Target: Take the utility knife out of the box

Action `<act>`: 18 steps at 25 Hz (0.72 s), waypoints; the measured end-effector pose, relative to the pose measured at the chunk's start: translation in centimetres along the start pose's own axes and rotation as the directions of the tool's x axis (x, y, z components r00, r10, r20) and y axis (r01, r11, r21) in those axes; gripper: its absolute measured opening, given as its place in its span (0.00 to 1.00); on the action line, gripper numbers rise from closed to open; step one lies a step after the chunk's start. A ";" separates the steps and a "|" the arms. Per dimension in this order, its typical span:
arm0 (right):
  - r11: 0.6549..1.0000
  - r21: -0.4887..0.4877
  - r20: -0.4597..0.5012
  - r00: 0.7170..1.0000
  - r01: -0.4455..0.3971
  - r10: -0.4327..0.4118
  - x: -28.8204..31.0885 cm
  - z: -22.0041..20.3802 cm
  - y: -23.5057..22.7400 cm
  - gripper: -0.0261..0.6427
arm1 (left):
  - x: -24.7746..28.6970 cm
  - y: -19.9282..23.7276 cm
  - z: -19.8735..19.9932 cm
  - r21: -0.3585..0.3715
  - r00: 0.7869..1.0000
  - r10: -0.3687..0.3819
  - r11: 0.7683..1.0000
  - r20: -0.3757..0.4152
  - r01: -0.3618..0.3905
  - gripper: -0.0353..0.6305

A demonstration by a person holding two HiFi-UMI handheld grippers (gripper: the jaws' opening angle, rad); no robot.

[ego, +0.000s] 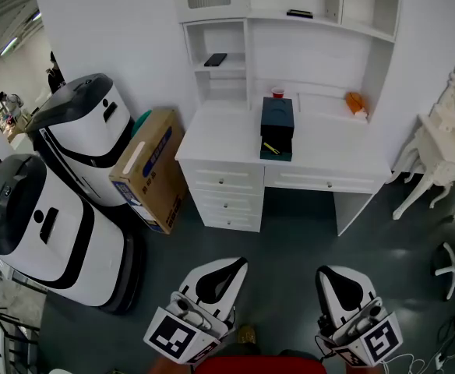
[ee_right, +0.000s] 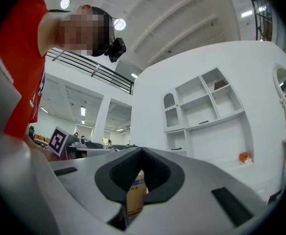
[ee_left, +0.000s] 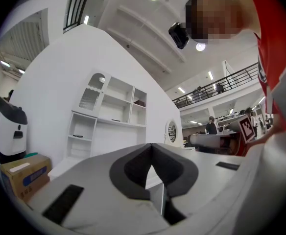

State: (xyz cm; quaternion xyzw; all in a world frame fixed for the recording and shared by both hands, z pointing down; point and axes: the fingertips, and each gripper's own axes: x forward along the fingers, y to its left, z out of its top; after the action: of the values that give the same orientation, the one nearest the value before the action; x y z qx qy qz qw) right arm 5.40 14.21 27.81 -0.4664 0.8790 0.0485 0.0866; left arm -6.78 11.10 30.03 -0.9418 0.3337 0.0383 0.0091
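The dark teal box (ego: 277, 117) is showing a yellow utility knife (ego: 271, 148) against the white desk (ego: 220, 142), near a red cup (ego: 278, 93) and an orange item (ego: 355, 102). The left gripper (ego: 229, 263) and right gripper (ego: 330, 273) are wearing white shells, black pads and black-and-white square markers, while the brown carton (ego: 151, 170) is carrying blue print.

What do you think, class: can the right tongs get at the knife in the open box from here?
Probably not yet: the right tongs are shut and well short of the desk, though nothing blocks the way and the box stands open.
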 end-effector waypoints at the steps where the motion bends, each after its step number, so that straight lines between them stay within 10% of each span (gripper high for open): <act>1: 1.000 -0.003 0.000 1.000 0.003 -0.003 0.9 -0.1 -0.3 0.04 | 0.5 1.0 0.0 0.000 1.000 -0.004 1.000 0.000 0.004 0.07; 18: 1.000 -0.016 -0.010 1.000 -0.013 0.013 10.8 -2.5 -6.6 0.04 | 7.7 11.3 0.2 0.013 0.997 0.038 0.999 0.070 -0.039 0.07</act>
State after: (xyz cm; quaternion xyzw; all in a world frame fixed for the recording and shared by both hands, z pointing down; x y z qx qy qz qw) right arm 4.71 1.33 28.05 -0.4616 0.8820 0.0538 0.0782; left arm -7.93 -2.51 29.31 -0.9332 0.3517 0.0689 0.0269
